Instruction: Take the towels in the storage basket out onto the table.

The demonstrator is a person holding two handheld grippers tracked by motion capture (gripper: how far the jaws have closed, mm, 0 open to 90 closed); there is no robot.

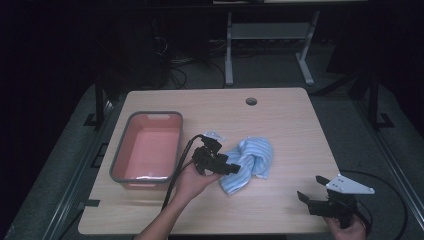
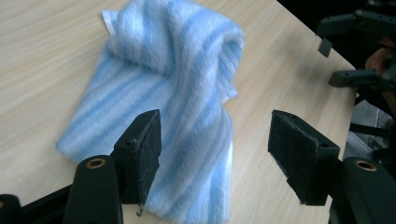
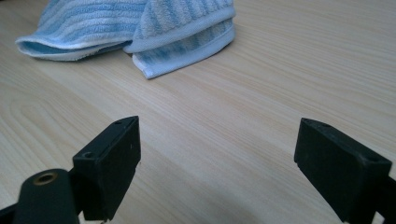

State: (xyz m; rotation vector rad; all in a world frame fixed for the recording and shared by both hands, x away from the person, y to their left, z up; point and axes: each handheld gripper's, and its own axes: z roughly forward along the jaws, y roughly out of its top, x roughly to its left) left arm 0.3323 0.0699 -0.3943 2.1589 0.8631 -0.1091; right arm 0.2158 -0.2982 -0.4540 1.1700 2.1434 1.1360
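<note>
My left gripper (image 1: 231,167) sits at the crumpled blue-and-white striped terry towel (image 1: 250,161), mid-bench, slightly toward the near edge. Jaws wide apart; in the left gripper view the towel (image 2: 177,93) lies under and between them, pads not pressing on it. My right gripper (image 1: 312,196) is at the near right corner of the light wooden bench (image 1: 290,125), jaws wide, bare wood between them, well apart from the towel (image 3: 140,28). Grey-rimmed pink plastic tub (image 1: 147,147) stands by the left edge, just beside my left hand (image 1: 192,180).
</note>
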